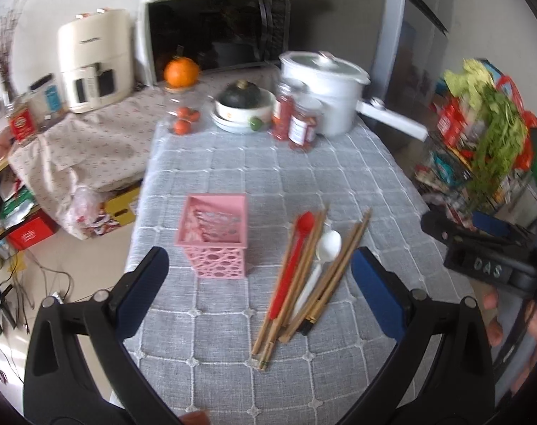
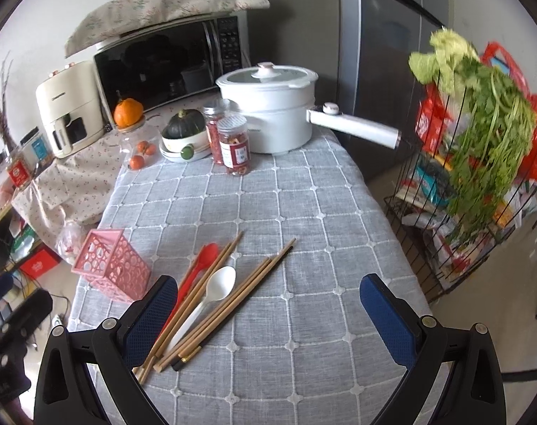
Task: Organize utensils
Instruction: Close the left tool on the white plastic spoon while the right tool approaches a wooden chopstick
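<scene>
on the grey checked tablecloth: utensils lie in a loose fan near the front edge, beside a pink holder.
red spoon: flat, bowl pointing away, leftmost of the fan, touching the chopsticks next to it.
white spoon: flat between two groups of chopsticks, bowl away from the cameras.
chopsticks: several wooden sticks lying side by side at a slant, some left of the white spoon, some right; one has a dark end.
pink holder: a perforated square basket standing upright just left of the utensils, apart from them; nothing clearly visible inside.
left gripper: jaws spread wide, holding nothing, raised over the front of the cloth with holder and utensils between its blue pads.
right gripper: jaws spread wide, holding nothing, above the cloth; its left finger overlaps the handle ends in its own view.
far end of table: white pot with long handle, two jars, a bowl with a dark squash.
right side: wire rack with green herbs.
</scene>
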Tool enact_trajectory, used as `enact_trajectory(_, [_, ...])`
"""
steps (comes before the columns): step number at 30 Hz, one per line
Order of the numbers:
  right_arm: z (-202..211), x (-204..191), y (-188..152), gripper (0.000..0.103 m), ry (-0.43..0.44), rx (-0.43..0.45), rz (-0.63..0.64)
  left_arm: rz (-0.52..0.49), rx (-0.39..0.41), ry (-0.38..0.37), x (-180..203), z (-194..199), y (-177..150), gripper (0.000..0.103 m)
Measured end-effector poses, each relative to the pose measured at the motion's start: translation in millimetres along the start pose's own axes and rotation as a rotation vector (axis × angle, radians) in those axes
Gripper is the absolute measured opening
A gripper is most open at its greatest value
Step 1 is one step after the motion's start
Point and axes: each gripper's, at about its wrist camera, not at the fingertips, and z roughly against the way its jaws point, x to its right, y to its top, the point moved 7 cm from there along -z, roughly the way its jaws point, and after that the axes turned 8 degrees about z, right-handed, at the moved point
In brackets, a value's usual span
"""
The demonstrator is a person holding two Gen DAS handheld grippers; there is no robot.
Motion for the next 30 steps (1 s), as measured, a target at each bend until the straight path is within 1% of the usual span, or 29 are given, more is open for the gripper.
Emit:
enact_trajectory(4, [-26.5, 19.4, 3.2, 0.103, 0.031, -0.083, -0.074, -0.036, -0.139, -0.058, 19.2, -33.6, 4.6, 0.102])
enact_trajectory(7, [-52.8, 34.7, 2.5, 0.103, 0.034, -0.155, -0.112, -0.042, -0.221, -0.095, 35.9, -59.2, 5.3, 0.102])
enact_trajectory(9, [-67.4, 44.0, -0.1, 0.103, 0.039, -0.196, -0.139, -0.048, -0.272, -0.115, 47.4, -74.9, 1.9, 0.096])
enact_trajectory(11, [-81.6, 53.6, -5.2, 0.103, 0.048, -0.237, -0.168, -0.063, -0.325, -0.133, 58.6, -92.9, -1.8, 0.082])
enact_trajectory(12, [-87.0, 57.5, -7.6, 0.103, 0.055, -0.253, -0.180, -0.075, -0.349, -0.137, 64.4, -101.2, -4.3, 0.079])
enact_trajectory(15, [-95.1, 63.1, -11.1, 0.103, 0.068, -0.277, -0.194, -0.125, -0.437, -0.158, 81.9, -126.1, -18.0, 0.067])
enact_trajectory(17, [-97.7, 66.0, -11.6, 0.103, 0.066, -0.285, -0.194, -0.153, -0.486, -0.156, 90.8, -141.6, -27.5, 0.055])
enact_trajectory(19, [-100.7, 69.3, -12.1, 0.103, 0.062, -0.292, -0.194, -0.182, -0.517, -0.143, 95.8, -155.3, -34.9, 0.052])
enact_trajectory(21, [-103.6, 74.0, -12.9, 0.103, 0.060, -0.298, -0.201, -0.211, -0.535, -0.128, 98.5, -164.3, -39.1, 0.051])
enact_trajectory(25, [-106.5, 84.1, -15.0, 0.103, 0.048, -0.305, -0.217, -0.279, -0.517, -0.075, 104.5, -176.8, -42.9, 0.051])
enact_trajectory(27, [-106.9, 89.4, -16.3, 0.103, 0.042, -0.303, -0.224, -0.291, -0.516, -0.052, 104.7, -183.9, -42.8, 0.051])
enact_trajectory(30, [-108.6, 95.6, -18.0, 0.103, 0.037, -0.306, -0.234, -0.292, -0.543, -0.036, 105.7, -196.3, -45.9, 0.051])
